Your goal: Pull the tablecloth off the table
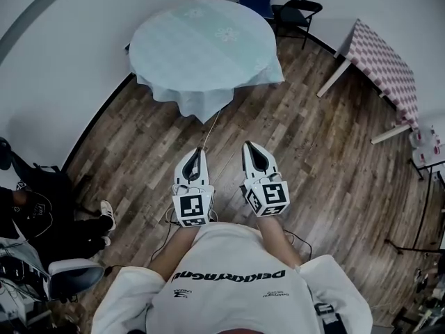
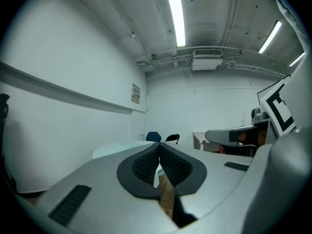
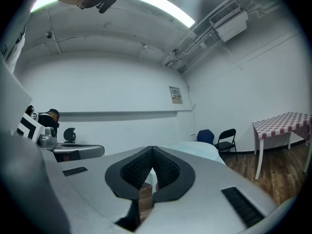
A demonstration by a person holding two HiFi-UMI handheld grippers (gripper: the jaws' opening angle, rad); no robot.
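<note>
We hold L gripper (image 1: pixel 199 152) & R gripper (image 1: pixel 248 146) side by side, fingers (image 2: pixel 146 165) of both pressed together, empty. Pale tablecloth (image 1: pixel 201 47) lies draped ahead, well apart from both, corner hanging toward wood floor (image 1: pixel 313 158), chairs (image 1: pixel 295 12) beyond.

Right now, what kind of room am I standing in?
Likely a sparse indoor meeting or test room: wood-plank floor, plain white walls, a round cloth-covered table, a folding chair by the wall, and a checked-cloth table.
</note>
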